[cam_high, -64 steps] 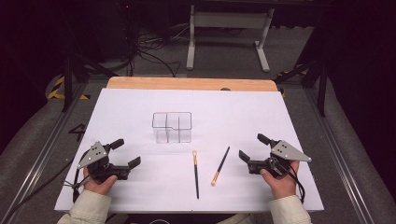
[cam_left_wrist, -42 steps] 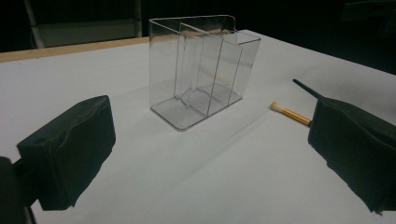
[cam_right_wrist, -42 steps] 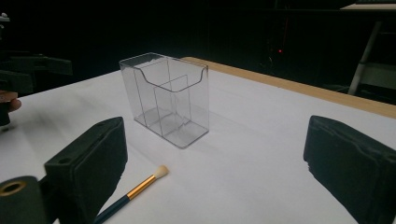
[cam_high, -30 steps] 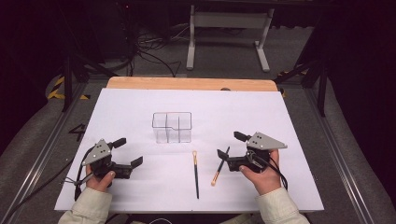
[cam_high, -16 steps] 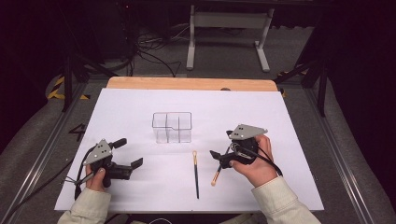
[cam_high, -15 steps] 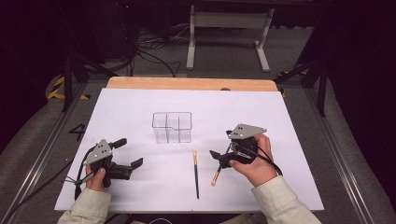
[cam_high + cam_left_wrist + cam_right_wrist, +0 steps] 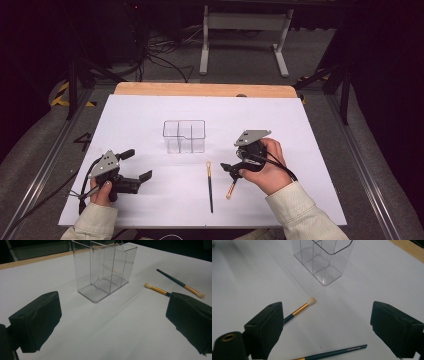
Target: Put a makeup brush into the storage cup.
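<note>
Right tool (image 7: 235,170), jaws apart, hovers over one brush (image 7: 231,188) at lower centre of the white worktop (image 7: 310,150). Left tool (image 7: 136,165), jaws apart, sits lower left. Clear organizer (image 7: 184,136) stands centre frame.

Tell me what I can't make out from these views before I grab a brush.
- High view: the right gripper and hand cover the middle of the right brush.
- Right gripper view: the left brush's handle runs behind a jaw.
- Left gripper view: the clear organizer's top is cut off by the frame edge.
</note>
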A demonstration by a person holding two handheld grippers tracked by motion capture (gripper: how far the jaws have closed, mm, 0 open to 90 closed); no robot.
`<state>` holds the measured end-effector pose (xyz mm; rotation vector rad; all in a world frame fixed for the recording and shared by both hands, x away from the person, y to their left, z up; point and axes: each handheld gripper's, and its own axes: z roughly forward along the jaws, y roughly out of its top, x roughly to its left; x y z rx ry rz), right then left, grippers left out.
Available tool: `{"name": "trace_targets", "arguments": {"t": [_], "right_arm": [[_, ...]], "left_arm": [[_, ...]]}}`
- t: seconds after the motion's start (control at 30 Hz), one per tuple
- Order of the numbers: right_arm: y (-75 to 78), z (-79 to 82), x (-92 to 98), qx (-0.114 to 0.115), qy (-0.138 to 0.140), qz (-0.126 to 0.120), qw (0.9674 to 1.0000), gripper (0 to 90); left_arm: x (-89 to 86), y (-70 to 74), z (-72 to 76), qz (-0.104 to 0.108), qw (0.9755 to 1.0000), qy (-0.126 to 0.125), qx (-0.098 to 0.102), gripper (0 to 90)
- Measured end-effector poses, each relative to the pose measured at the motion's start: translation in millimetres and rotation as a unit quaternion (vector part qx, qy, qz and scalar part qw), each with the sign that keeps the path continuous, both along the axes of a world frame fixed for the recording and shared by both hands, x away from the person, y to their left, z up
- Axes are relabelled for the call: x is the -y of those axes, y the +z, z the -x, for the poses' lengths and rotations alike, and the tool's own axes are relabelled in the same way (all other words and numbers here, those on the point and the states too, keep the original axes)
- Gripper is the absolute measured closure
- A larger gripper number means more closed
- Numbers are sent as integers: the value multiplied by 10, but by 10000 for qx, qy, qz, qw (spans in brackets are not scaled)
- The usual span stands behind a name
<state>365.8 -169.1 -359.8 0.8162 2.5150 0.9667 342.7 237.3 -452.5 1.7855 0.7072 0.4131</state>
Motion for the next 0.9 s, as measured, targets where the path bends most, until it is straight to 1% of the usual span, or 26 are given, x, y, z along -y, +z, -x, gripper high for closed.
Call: {"name": "trace_targets", "arguments": {"t": [0.03, 0.07, 0.1, 0.2, 0.3, 0.47, 0.57, 0.63, 0.7, 0.73, 0.77, 0.8, 0.83, 0.9], "right_arm": [[-1, -4, -13, -7, 18, 38, 10000, 114], [-5, -12, -38, -32, 64, 91, 9999, 112], [-10, -16, -60, -66, 78, 144, 9998, 112], [-27, -37, -118, -123, 158, 289, 9994, 111], [-32, -58, -168, -179, 199, 371, 9990, 111], [-57, -92, -253, -296, 234, 466, 9982, 117], [-76, -109, -298, -386, 241, 494, 9977, 125], [-86, -116, -330, -440, 233, 561, 9972, 128], [-96, -126, -357, -483, 237, 603, 9967, 142], [-101, -134, -377, -577, 211, 642, 9960, 156], [-101, -134, -377, -577, 211, 642, 9960, 156], [-109, -146, -398, -658, 183, 692, 9953, 157], [-114, -150, -406, -673, 159, 688, 9952, 157], [-129, -161, -426, -776, 88, 725, 9943, 157]], "left_arm": [[-1, 1, 4, -15, 10000, -16, 67, 8], [2, 1, 10, -7, 10000, -20, 91, 8], [5, 2, 21, -4, 10000, -12, 63, 8], [0, -1, 30, -8, 10000, -4, 88, 9], [-15, -6, 35, -12, 10000, 27, 75, 9], [-8, -10, 34, -50, 9999, 93, 111, 10], [-6, -13, 35, -34, 9999, 97, 88, 10], [-12, -15, 29, -40, 9999, 83, 99, 10], [-15, -19, 29, -28, 9999, 95, 69, 10], [-15, -20, 29, -25, 9999, 103, 67, 10], [-15, -20, 29, -25, 9999, 103, 67, 10], [-15, -21, 28, -23, 9999, 102, 74, 10], [-14, -21, 27, -16, 9999, 97, 73, 10], [-14, -22, 26, -12, 9999, 94, 68, 10]]}}
